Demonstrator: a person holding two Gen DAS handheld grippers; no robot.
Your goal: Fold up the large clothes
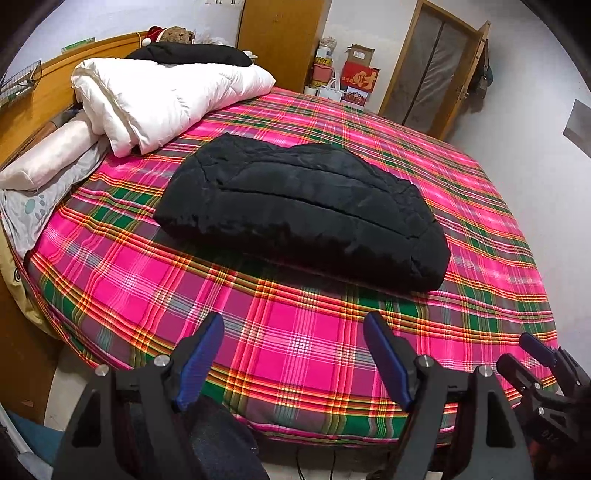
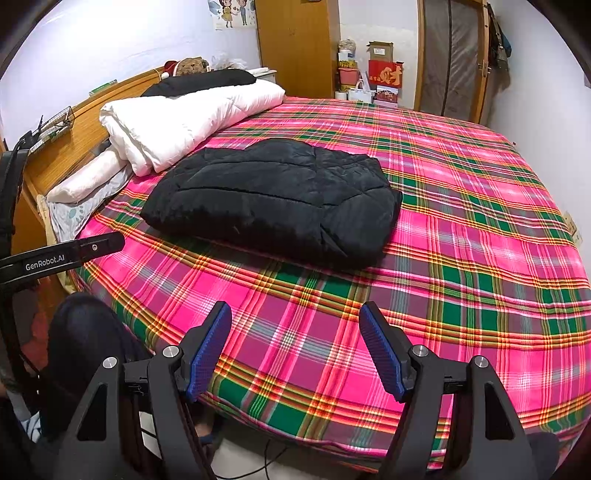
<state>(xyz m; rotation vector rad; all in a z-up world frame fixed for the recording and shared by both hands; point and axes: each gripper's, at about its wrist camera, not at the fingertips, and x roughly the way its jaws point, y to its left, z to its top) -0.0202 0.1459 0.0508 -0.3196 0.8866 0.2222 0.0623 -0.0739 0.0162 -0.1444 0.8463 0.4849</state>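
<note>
On plaid bed [image 1: 295,354], folded black padded jacket [image 1: 306,210] mid-bed; white duvet [image 1: 166,96] far left. Left hand-held gripper [image 1: 293,354] and right hand-held gripper [image 2: 295,343] both released, empty; only right view shows wall poster [image 2: 231,13].

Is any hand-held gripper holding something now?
No. The left hand-held gripper and right hand-held gripper are open, apart from the folded black quilted jacket.

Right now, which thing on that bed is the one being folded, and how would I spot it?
Look at the big bed with the pink plaid sheet. In its middle lies the black padded jacket, folded into a puffy bundle, apart from the white duvet near the headboard.
</note>
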